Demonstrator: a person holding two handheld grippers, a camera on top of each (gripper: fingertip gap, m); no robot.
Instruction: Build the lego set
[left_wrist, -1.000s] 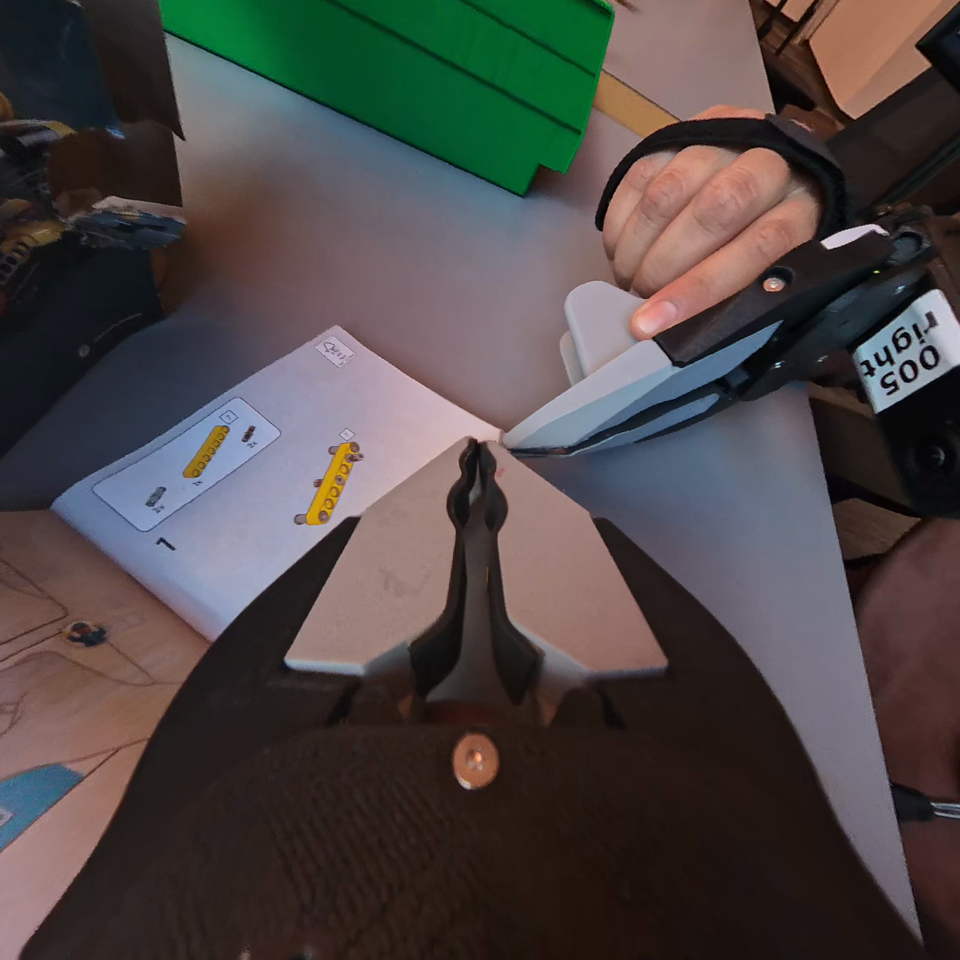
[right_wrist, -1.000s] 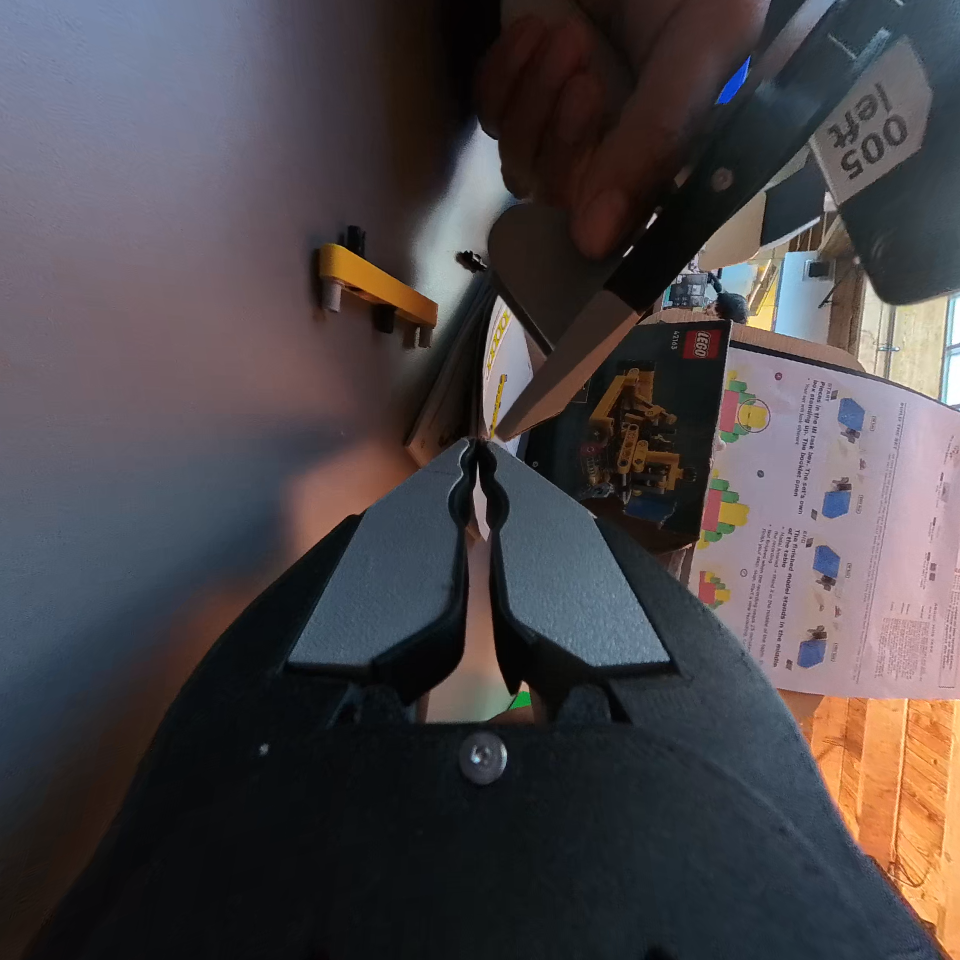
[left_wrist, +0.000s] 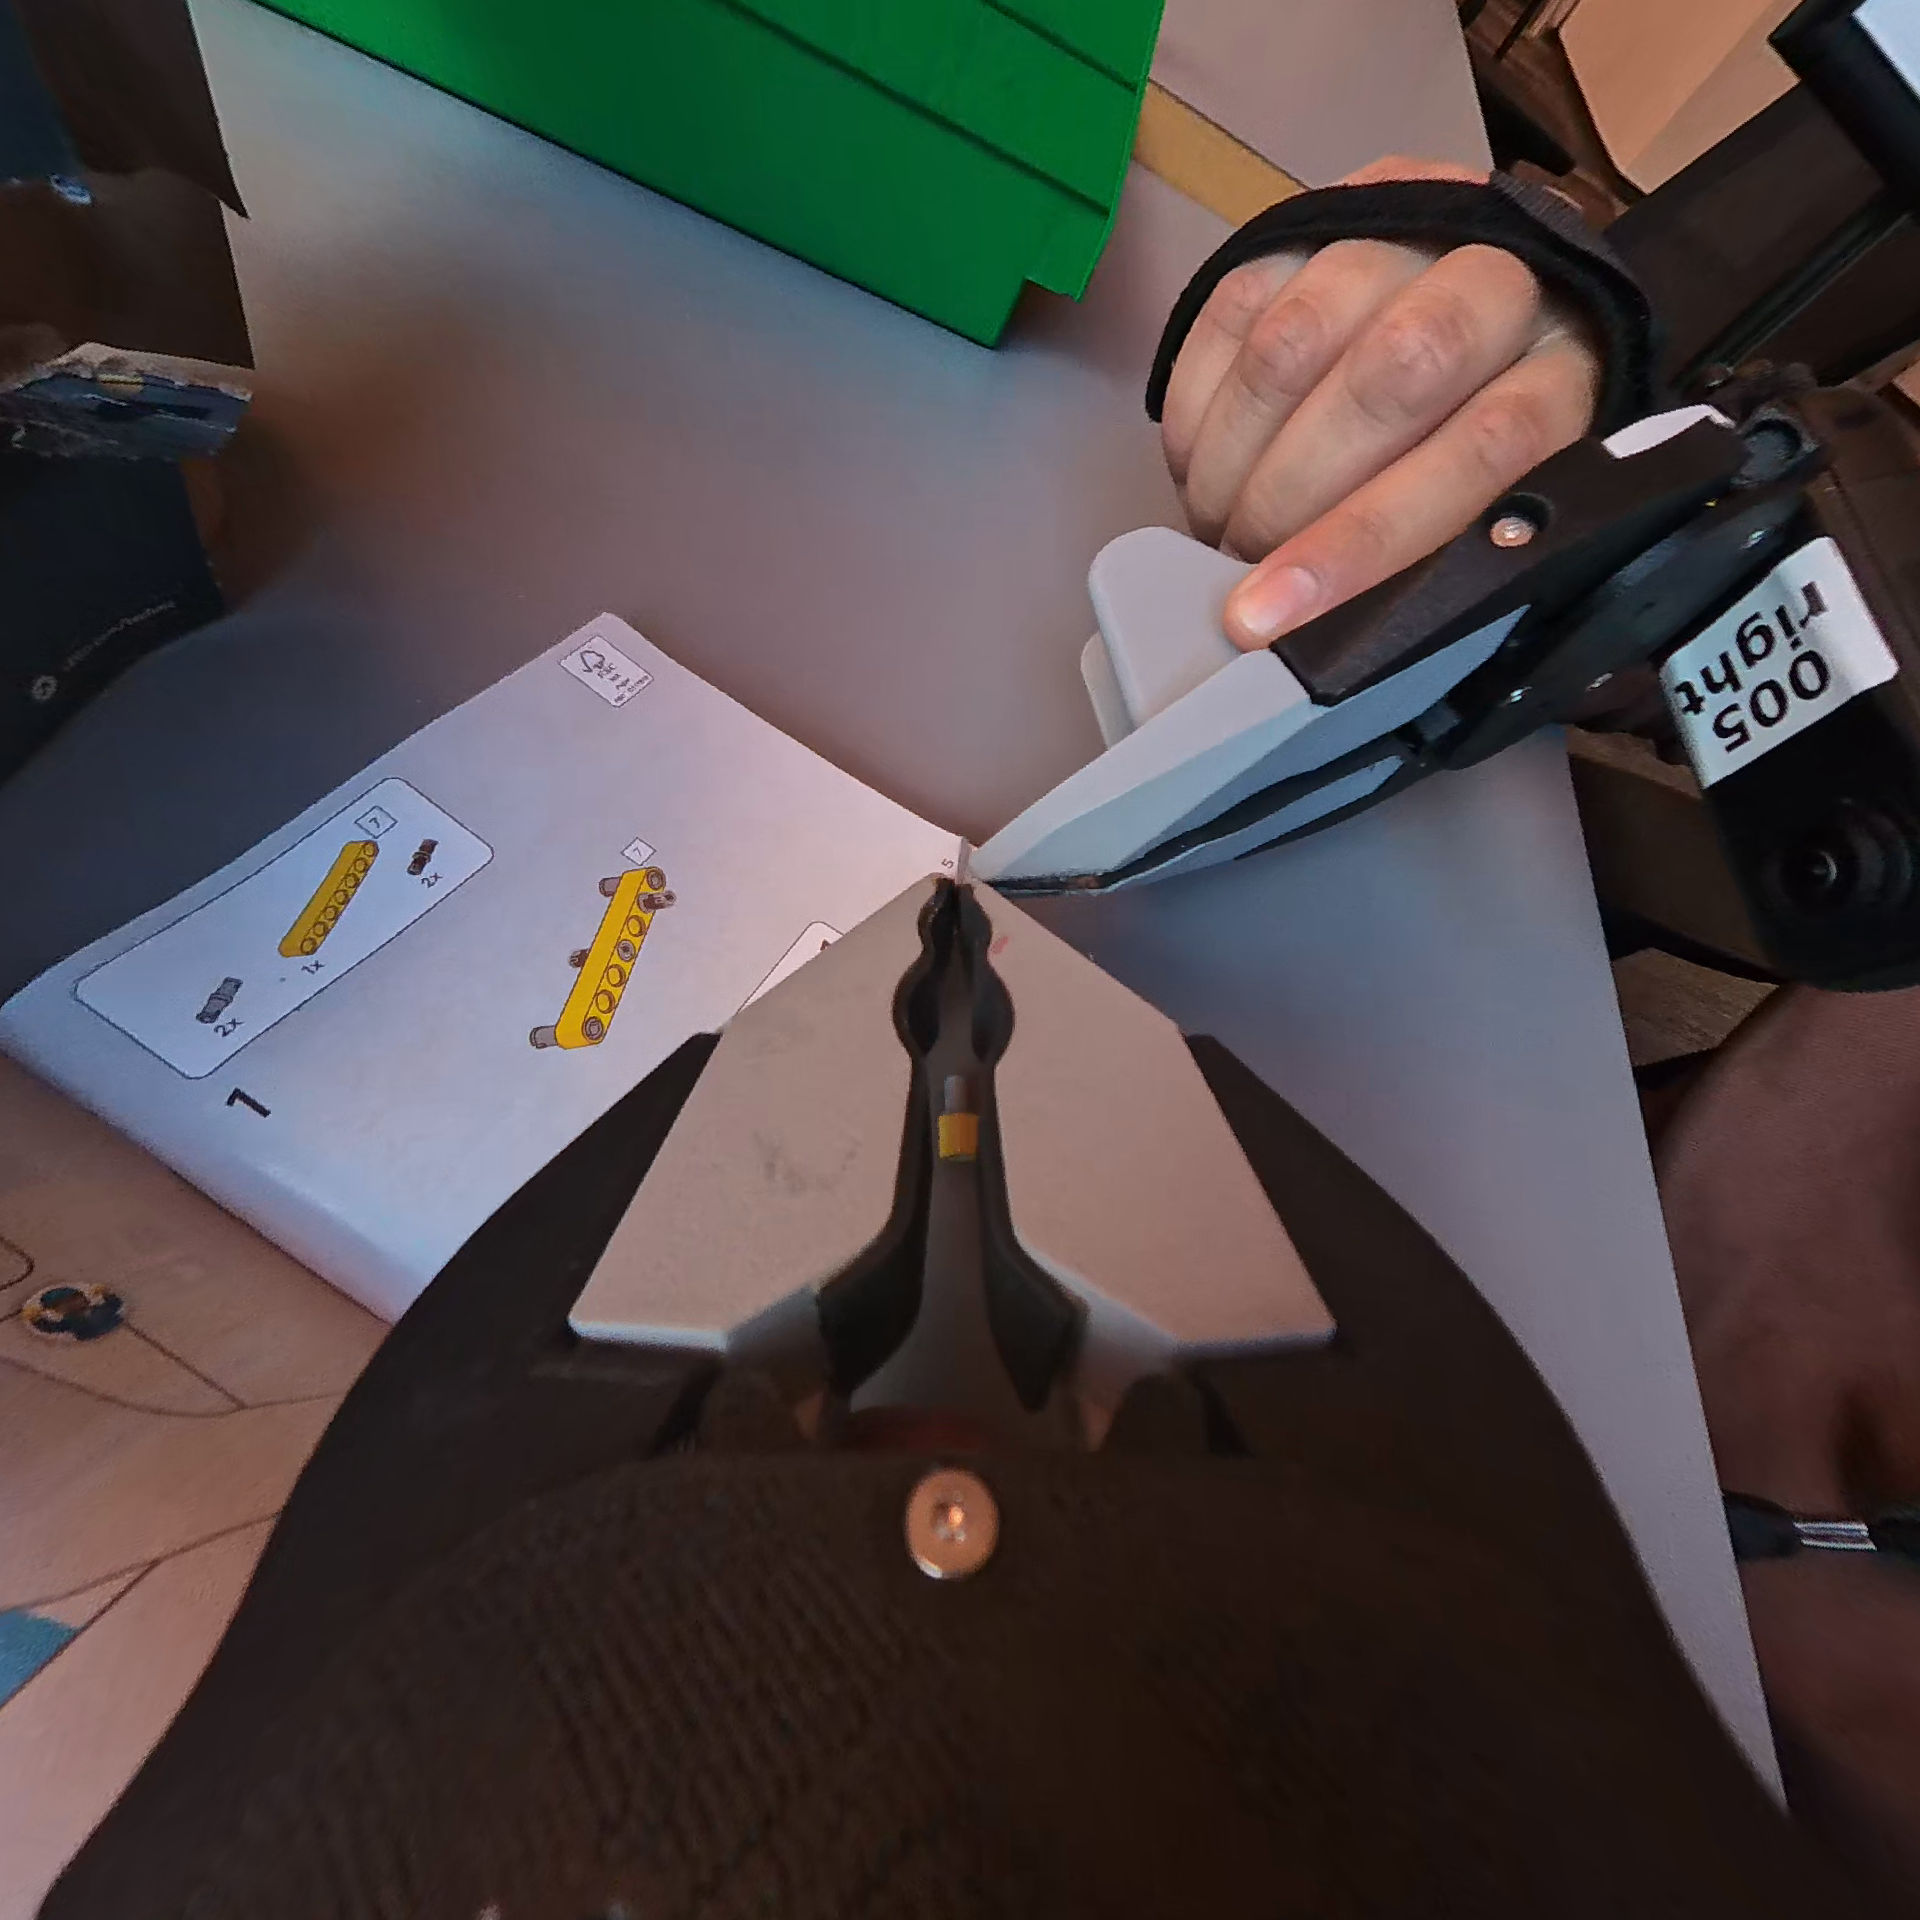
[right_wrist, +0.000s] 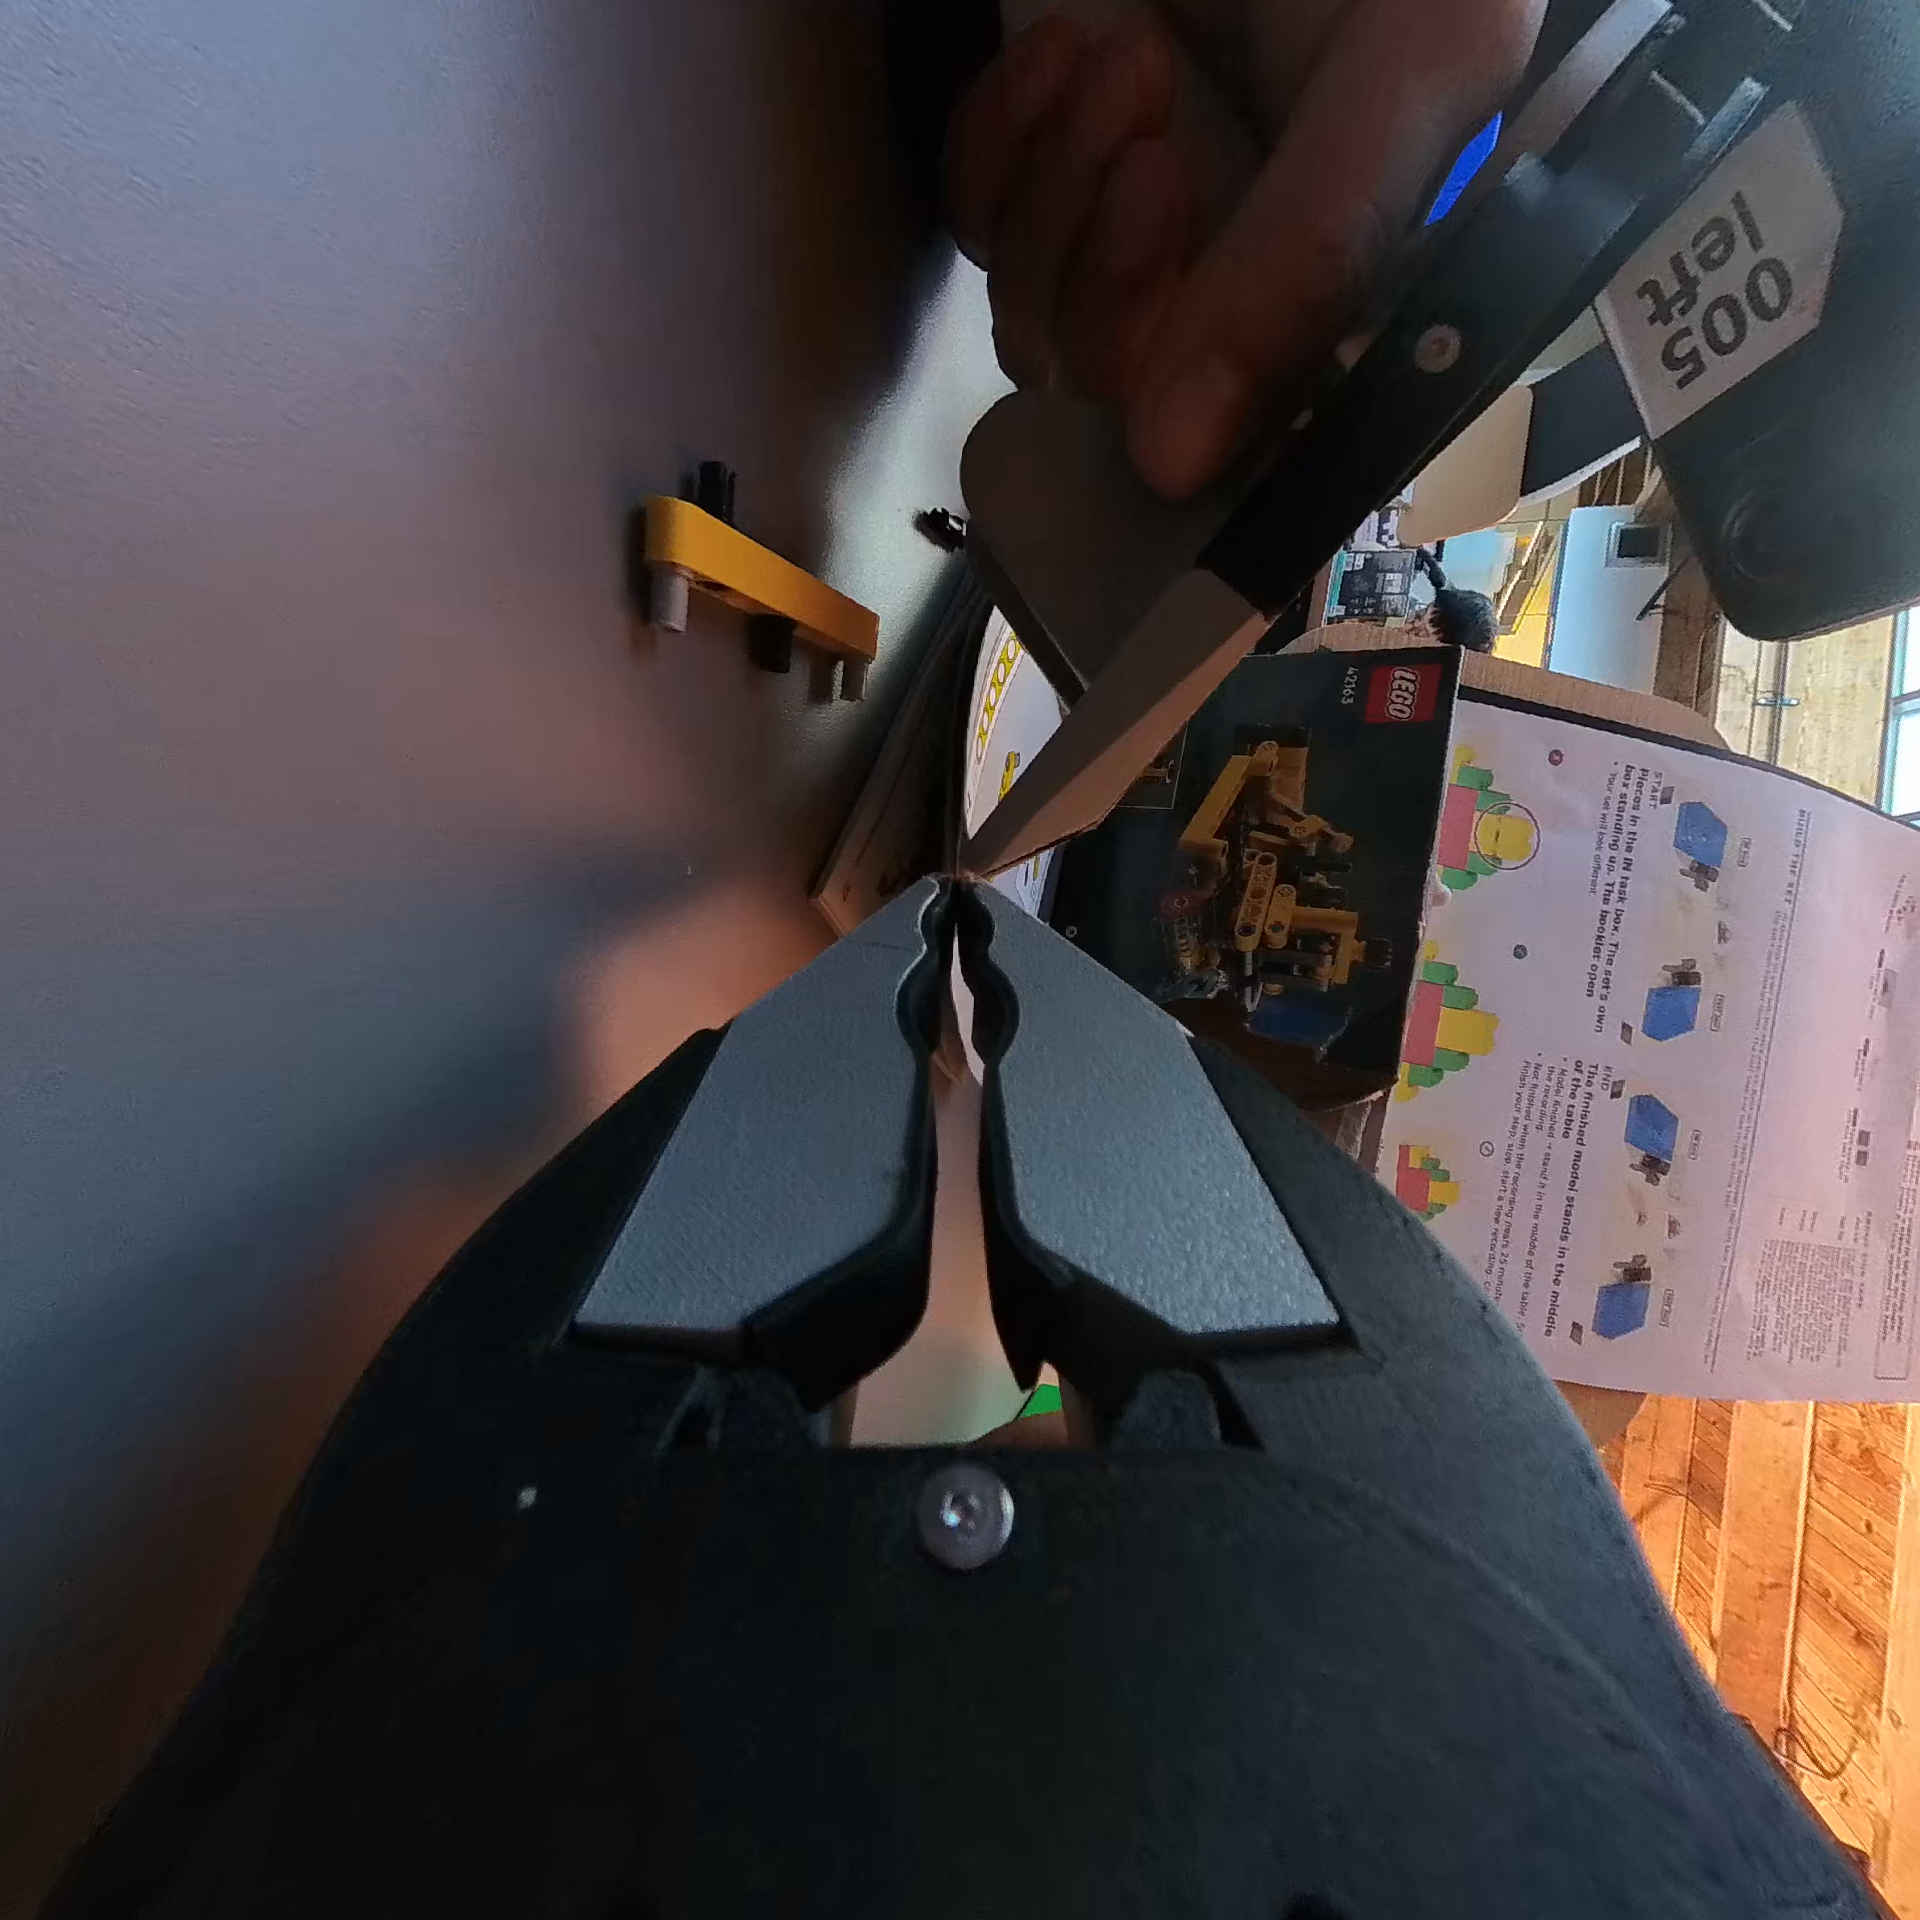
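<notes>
From my left gripper's camera, my left gripper (left_wrist: 954, 896) has its two grey fingers pressed together at the tips, right at the corner of the white paper instruction booklet (left_wrist: 499, 935), which lies open on the grey tabletop (left_wrist: 644, 499). I cannot tell if they pinch the page. My right gripper (left_wrist: 992, 878) comes in from the right, tips closed on that same corner. My right hand (left_wrist: 1371, 405) holds it. A big green plastic box (left_wrist: 810, 145) sits by the far edge.

From my right gripper's camera, its dark fingers clamp a thin booklet page. My left gripper (right_wrist: 971, 868) meets it tip to tip. A yellow lego beam with grey and black pins (right_wrist: 758, 592) rests on the tabletop (right_wrist: 312, 520) beyond the booklet (right_wrist: 894, 790). The black cardboard lego box (right_wrist: 1299, 873) stands near a printed paper sheet (right_wrist: 1683, 1070).
</notes>
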